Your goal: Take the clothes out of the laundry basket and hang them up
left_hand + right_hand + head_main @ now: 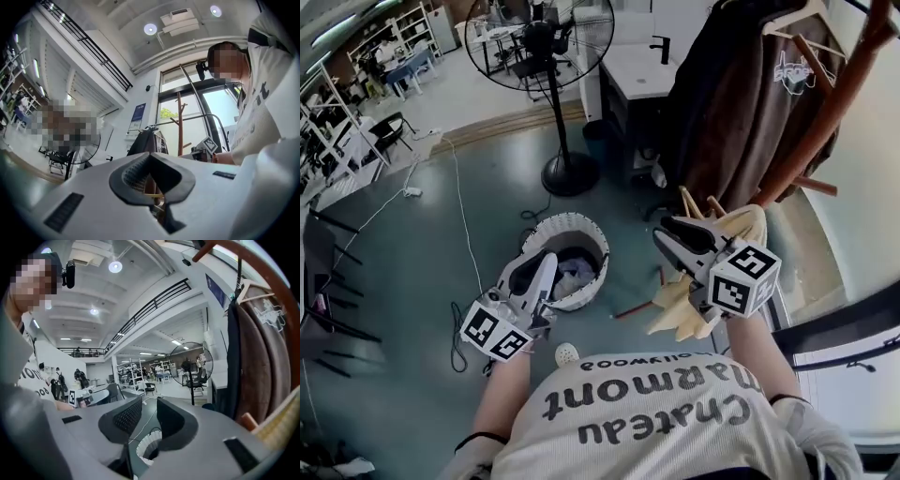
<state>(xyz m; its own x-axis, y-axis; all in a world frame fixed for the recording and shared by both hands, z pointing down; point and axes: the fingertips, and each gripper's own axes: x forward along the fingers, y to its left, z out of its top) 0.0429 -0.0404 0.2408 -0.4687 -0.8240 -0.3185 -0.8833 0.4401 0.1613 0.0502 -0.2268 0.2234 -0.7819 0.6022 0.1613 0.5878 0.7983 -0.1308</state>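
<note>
A black standing fan (540,41) rises from a round base on the grey-green floor (403,272). A white cable (465,220) trails across that floor, with a power strip (412,191) near it. Right of the fan, a white worktop (633,70) carries a black tap (664,47). Shelves (398,33) stand far left.

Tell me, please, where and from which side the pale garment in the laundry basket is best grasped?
Probably at a raised fold of the pale garment, on top of the pile. Come straight down through the open mouth: the laundry basket stands upright and its ribbed wall rings the garment, so a sideways approach looks blocked.
</note>
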